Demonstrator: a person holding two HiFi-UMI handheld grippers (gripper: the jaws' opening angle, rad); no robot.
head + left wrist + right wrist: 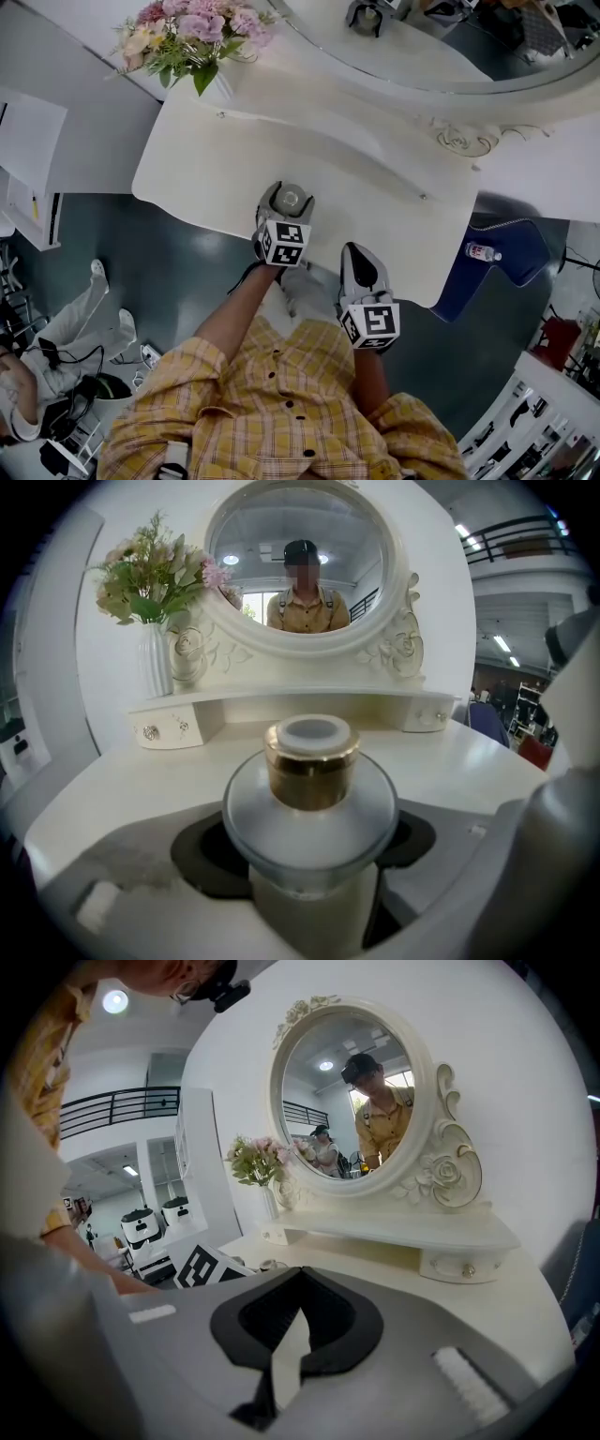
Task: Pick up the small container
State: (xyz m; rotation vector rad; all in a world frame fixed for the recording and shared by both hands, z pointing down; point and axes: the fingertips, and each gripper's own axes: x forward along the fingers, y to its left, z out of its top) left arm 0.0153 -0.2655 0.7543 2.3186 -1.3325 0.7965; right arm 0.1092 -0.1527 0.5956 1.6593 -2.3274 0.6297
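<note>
The small container [311, 780] is a frosted round jar with a gold collar and a white cap. It stands upright between the jaws of my left gripper [309, 855], which is shut on it. In the head view the small container [290, 198] and the left gripper [285, 208] are over the front part of the white dressing table [206, 159]. I cannot tell whether the jar rests on the tabletop. My right gripper [356, 253] hovers at the table's front edge, right of the left one. In its own view the right gripper [289, 1340] is shut with nothing between its jaws.
A white vase of pink flowers [192, 37] stands at the table's back left, under an oval mirror [422, 42]. A raised shelf with small drawers [281, 714] runs along the back. A water bottle [482, 252] lies on a blue seat [511, 258] to the right. Another person's legs [80, 314] are at the left.
</note>
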